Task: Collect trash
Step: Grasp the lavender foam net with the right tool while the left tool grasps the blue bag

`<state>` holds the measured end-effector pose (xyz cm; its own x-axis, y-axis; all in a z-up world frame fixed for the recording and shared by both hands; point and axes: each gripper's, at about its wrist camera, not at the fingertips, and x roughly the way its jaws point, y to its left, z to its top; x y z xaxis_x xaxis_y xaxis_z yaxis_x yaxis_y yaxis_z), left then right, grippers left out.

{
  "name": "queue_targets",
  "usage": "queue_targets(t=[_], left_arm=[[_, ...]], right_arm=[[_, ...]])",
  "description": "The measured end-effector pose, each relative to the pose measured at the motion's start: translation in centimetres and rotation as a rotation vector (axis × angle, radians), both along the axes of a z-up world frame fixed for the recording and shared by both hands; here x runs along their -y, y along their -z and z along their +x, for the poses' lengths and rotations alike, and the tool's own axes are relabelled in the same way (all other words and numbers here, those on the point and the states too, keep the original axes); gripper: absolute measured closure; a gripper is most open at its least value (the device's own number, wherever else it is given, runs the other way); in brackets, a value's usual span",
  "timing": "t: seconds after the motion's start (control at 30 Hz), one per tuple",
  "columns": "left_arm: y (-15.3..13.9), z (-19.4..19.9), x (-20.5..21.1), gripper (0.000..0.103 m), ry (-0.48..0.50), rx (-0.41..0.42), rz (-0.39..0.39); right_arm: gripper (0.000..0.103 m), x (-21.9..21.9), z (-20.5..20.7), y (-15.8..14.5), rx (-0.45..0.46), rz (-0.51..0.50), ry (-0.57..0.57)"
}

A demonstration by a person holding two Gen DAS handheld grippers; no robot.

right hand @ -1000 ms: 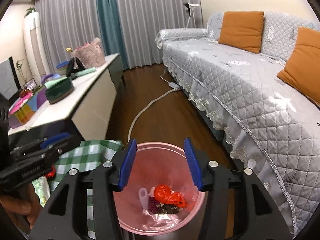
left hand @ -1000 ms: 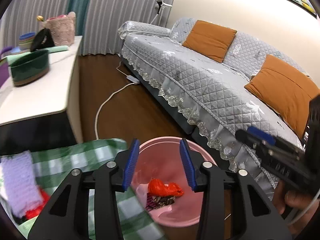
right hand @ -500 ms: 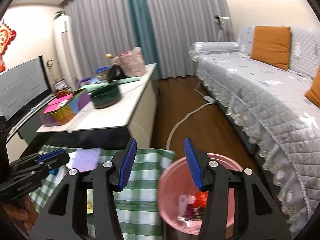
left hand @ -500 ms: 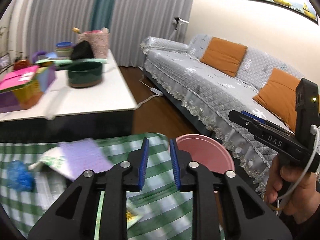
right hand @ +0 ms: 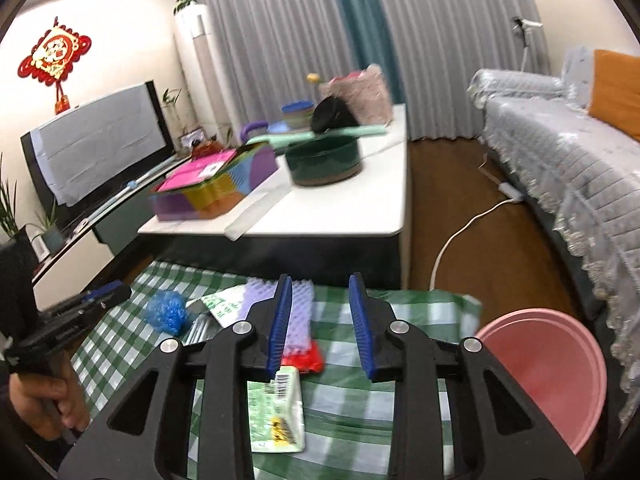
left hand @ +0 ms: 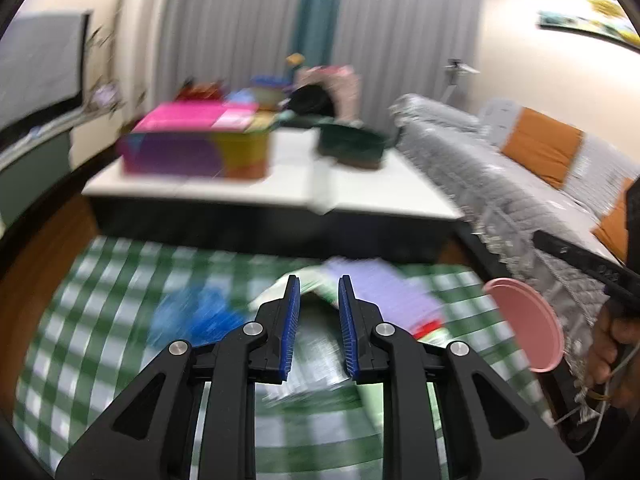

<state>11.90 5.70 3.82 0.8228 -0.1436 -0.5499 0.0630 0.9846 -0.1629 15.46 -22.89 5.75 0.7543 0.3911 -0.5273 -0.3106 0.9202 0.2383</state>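
Observation:
Trash lies on a green checked cloth (right hand: 360, 396): a purple foam sheet (right hand: 298, 320), a crumpled blue bag (right hand: 166, 312), a red wrapper (right hand: 306, 362), a green-white packet (right hand: 276, 412) and a white-green bag (right hand: 220, 306). A pink bin (right hand: 548, 372) stands at the cloth's right edge. My right gripper (right hand: 320, 328) is open and empty above the purple sheet and red wrapper. My left gripper (left hand: 318, 332) is open and empty over the blurred cloth (left hand: 100, 320), with the blue bag (left hand: 192, 316) to its left and the bin (left hand: 528, 328) to its right.
A white low table (right hand: 340, 216) behind the cloth holds a colourful box (right hand: 212, 192), a dark green bowl (right hand: 324, 162) and a pink basket (right hand: 356, 94). A grey sofa (right hand: 568, 168) runs along the right. A white cable (right hand: 468, 228) crosses the wooden floor.
Both grippers swung left from the pink bin to over the checked cloth. The left jaws narrowed half a second ago and have opened slightly. The right jaws stay open.

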Motion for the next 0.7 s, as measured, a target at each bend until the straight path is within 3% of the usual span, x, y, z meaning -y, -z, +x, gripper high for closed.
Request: queue_targets(t=[0.37, 0.47, 0.53, 0.6, 0.7], left_arm=[[4.7, 3.3, -5.4, 0.081, -0.176, -0.076, 0.0], [5.7, 4.2, -5.6, 0.07, -0.192, -0.094, -0.002], [6.0, 4.5, -5.5, 0.066, -0.196, -0.102, -0.004], [6.3, 5.0, -5.7, 0.05, -0.204, -0.112, -0.003], [7.0, 5.7, -6.3, 0.048, -0.233, -0.139, -0.01]], right_arm=[[0.072, -3.9, 4.1, 5.2, -0.09, -0.027, -0.044], [0.066, -4.2, 5.1, 6.5, -0.126, -0.011, -0.048], [0.056, -4.5, 5.6, 7.4, -0.157, -0.001, -0.061], [0.053, -4.8, 5.9, 8.3, -0.185, 0.006, -0.077], [0.053, -5.2, 6.4, 9.6, -0.233, 0.016, -0.09]])
